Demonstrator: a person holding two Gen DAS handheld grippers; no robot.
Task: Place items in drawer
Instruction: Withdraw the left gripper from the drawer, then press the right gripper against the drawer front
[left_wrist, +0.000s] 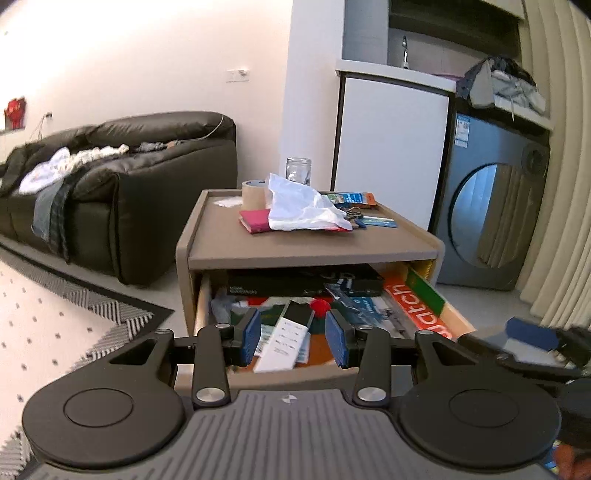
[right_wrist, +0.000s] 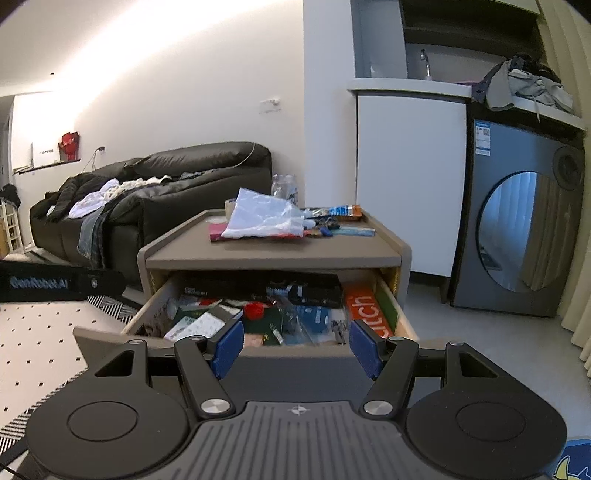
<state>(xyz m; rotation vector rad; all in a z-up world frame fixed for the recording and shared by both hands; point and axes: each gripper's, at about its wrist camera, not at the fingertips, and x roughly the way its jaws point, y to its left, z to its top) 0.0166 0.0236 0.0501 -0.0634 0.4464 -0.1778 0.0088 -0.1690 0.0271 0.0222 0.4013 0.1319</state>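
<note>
From the left wrist camera I see my left tool (left_wrist: 291, 338) with its blue pads spread apart and nothing between them, hanging over the front of the open drawer (left_wrist: 458, 319). The drawer is pulled out from under the brown table (left_wrist: 221, 240) and crammed — a white remote control (left_wrist: 286, 341), a red round piece (left_wrist: 320, 305), a long black box (left_wrist: 303, 282) at the back, and an orange book (left_wrist: 417, 310) whose lettering reads "atch" as far as I can make out. On the table top sit a roll of tape (left_wrist: 253, 192), a crumpled white plastic bag (left_wrist: 301, 205), a magenta wallet (left_wrist: 255, 220), keys (left_wrist: 352, 214) and a glass jar (left_wrist: 298, 170).

From the right wrist camera my right tool (right_wrist: 295, 345) is also wide open and empty, just before the drawer front (right_wrist: 110, 341). At the left edge the left tool's body (right_wrist: 55, 282) shows "GenRobot.AI". The orange book (right_wrist: 364, 310) lies along the drawer's right side.
</note>
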